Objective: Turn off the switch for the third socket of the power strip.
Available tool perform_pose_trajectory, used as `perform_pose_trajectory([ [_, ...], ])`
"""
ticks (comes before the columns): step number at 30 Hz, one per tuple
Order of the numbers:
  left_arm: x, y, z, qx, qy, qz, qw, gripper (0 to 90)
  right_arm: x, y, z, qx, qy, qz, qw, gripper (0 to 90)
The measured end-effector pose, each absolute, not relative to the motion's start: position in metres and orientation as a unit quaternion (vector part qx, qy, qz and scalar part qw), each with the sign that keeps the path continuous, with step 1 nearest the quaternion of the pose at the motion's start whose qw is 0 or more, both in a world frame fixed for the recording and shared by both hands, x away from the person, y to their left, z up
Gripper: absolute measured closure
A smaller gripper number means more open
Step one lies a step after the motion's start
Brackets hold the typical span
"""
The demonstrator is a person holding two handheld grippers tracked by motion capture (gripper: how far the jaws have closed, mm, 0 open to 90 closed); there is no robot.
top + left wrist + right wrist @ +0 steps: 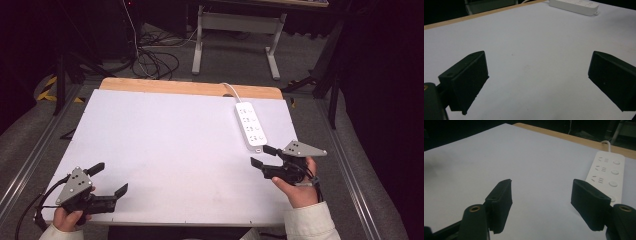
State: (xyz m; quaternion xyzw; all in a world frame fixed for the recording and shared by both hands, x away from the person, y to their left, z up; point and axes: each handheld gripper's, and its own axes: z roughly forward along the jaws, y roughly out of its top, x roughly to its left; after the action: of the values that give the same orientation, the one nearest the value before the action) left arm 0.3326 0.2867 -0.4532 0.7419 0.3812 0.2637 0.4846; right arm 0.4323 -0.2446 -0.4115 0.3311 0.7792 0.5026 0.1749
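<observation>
A white power strip (250, 126) lies on the white table top (170, 145) at the right, its cord running off the far edge. My right gripper (262, 155) sits just below the strip's near end, open and empty; in the right gripper view the power strip (607, 173) lies just past the right jaw. My left gripper (110, 178) rests near the front left corner, open with nothing between its jaws. In the left gripper view the power strip (574, 5) lies far off at the top.
A wooden strip (190, 88) borders the table's far edge. Beyond it stand a white desk frame (235, 37) and a tangle of cables (152, 57) on the grey floor. Metal rails (345, 165) run along both sides of the table.
</observation>
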Motion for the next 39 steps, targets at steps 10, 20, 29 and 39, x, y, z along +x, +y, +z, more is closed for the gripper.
perform_pose_trajectory([
  [10,0.332,0.287,-0.453,0.741,0.380,0.265,0.486,3.2,0.423,-0.246,-0.437,0.330,0.777,0.511,0.163,32.6],
  [20,0.332,0.286,-0.453,0.739,0.380,0.265,0.489,3.2,0.416,-0.241,-0.463,0.326,0.787,0.503,0.145,31.9],
  [29,0.332,0.287,-0.453,0.739,0.379,0.265,0.489,3.1,0.410,-0.239,-0.480,0.329,0.797,0.485,0.147,31.8],
  [39,0.332,0.287,-0.453,0.739,0.378,0.269,0.489,3.1,0.409,-0.237,-0.491,0.327,0.811,0.461,0.153,32.0],
])
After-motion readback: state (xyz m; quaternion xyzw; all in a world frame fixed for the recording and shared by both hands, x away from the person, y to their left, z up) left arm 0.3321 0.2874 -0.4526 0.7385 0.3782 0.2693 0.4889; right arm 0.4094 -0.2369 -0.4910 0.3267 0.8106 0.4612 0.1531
